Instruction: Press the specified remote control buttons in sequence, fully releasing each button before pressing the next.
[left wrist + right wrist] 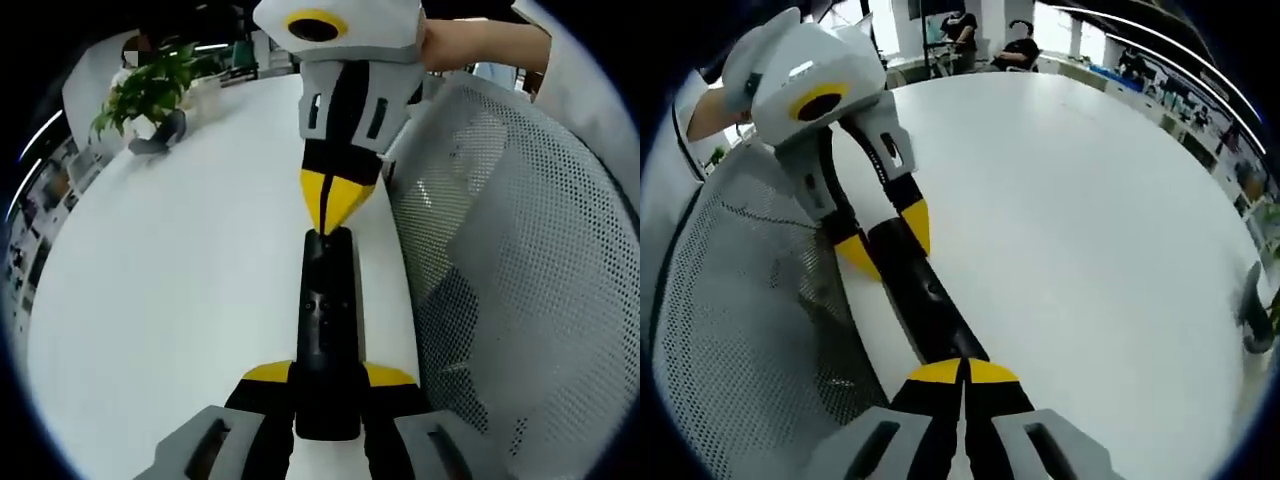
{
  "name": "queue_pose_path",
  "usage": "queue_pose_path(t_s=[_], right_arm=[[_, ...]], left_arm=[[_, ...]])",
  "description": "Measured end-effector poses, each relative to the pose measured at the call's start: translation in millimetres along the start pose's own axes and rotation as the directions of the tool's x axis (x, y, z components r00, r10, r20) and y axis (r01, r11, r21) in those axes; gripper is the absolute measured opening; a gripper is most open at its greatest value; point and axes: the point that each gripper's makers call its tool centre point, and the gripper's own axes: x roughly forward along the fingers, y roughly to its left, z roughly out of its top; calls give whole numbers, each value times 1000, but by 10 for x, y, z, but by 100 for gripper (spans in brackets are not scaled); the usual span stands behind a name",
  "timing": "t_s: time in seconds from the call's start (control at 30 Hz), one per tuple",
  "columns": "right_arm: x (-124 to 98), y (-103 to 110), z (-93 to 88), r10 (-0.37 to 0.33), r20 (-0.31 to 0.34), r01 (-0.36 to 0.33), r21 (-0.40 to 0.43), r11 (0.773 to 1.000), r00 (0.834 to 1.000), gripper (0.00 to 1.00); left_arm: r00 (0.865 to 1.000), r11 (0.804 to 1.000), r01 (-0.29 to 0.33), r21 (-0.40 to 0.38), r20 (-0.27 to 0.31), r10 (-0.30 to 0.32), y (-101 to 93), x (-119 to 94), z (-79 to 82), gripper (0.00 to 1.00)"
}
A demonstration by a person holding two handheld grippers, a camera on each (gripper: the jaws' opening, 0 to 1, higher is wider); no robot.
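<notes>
A long black remote control [328, 320] lies above the white table's edge, held at its near end by my left gripper [328, 375], whose yellow-tipped jaws are shut on its sides. My right gripper [338, 212] comes in from the top of the left gripper view, jaws shut together, tips touching the remote's far end. In the right gripper view my right gripper [962, 372] has its closed yellow tips resting on the remote [930, 300]. Beyond it, my left gripper [887, 240] clamps the other end. The buttons under the tips are hidden.
The white table [180, 280] spreads wide and bare to one side. A grey mesh chair back [520, 280] stands close against the table edge beside the remote. A potted plant [150, 90] sits at the far end. A person's hand [470, 45] holds the right gripper.
</notes>
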Motion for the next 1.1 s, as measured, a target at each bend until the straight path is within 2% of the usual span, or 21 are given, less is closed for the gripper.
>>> queue_pose_path(t_s=[0.1,0.27,0.43,0.47,0.57,0.63,0.7,0.73,0.87,0.9,0.93,0.97,1.0,1.03,1.1], right_arm=[[4,18,44,-7,-4,7,-105,994,1000,0],[39,64,58,31,-16,-32,-117,993,999,0],[62,52,73,35,-34,-41,-190,981,999,0],[57,58,67,38,-41,-44,-184,982,998,0],[66,62,65,37,-52,-48,-239,970,998,0],[67,61,65,29,-65,-48,-304,952,997,0],[72,68,64,15,-87,-49,-396,917,996,0],[76,72,65,7,-104,-54,-459,887,995,0],[94,81,50,-9,-177,-98,-588,803,984,0],[99,81,46,-11,-193,-108,-593,798,981,0],[106,83,53,-5,-206,-119,-586,802,979,0],[109,74,57,4,-214,-127,-564,816,977,0],[106,75,51,31,-221,-145,-523,840,975,0],[109,70,55,49,-214,-152,-498,854,976,0],[103,55,63,90,-165,-151,-410,899,982,0]], left_arm=[[1000,1000,3,6,-3,-3,-1,-1,-3,24],[1000,1000,3,8,-1,-3,-3,-2,-3,24],[1000,1000,4,8,3,-4,-1,-2,-2,24],[1000,1000,5,9,4,-5,0,-1,-3,24],[1000,1000,7,16,3,-7,1,1,-4,24],[1000,1000,12,20,-7,-12,2,3,0,24],[1000,999,16,27,-17,-16,2,6,0,24],[1000,999,18,30,-18,-18,2,6,1,24],[1000,999,23,31,-15,-22,2,5,-1,24],[1000,999,22,31,-14,-22,2,5,-1,24],[1000,999,21,30,-14,-21,1,5,-1,24],[1000,999,21,30,-15,-21,1,5,-1,24],[1000,999,20,29,-15,-20,0,5,-1,24],[1000,999,19,28,-15,-19,-1,4,-1,24],[1000,1000,17,25,-14,-17,0,5,0,24]])
